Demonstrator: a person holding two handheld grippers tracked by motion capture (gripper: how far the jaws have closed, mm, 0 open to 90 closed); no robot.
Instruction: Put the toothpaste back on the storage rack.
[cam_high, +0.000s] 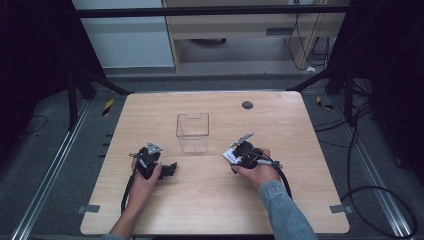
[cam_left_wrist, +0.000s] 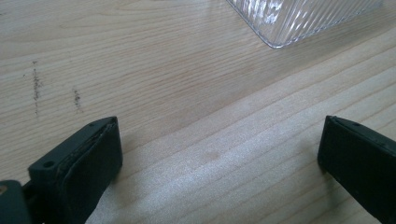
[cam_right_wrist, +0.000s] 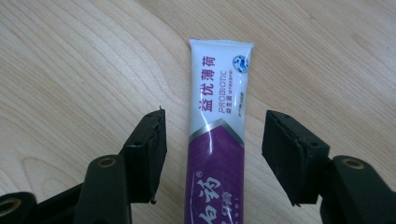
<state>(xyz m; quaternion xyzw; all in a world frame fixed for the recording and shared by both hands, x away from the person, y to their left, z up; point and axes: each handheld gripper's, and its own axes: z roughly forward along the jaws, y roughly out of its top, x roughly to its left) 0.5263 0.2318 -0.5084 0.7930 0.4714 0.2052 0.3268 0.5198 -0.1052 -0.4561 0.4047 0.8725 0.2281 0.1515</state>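
Observation:
A white and purple toothpaste tube (cam_right_wrist: 217, 107) lies flat on the wooden table (cam_high: 200, 205), its crimped end pointing away. My right gripper (cam_right_wrist: 217, 142) stands open around the tube, one jaw on each side, with a gap between each pad and the tube. In the high view the right gripper (cam_high: 235, 155) sits just right of a clear plastic container (cam_high: 192, 132), with the tube (cam_high: 229, 155) poking out at its tip. My left gripper (cam_high: 169, 169) rests on the table left of the container. Its jaws are wide open (cam_left_wrist: 219, 144) with bare wood between them, and the container's ribbed corner (cam_left_wrist: 299, 18) lies ahead.
A small dark round disc (cam_high: 247, 105) is set into the table near its far edge. Black frame struts and curtains flank the table. Cables (cam_high: 370, 190) trail over the floor to the right.

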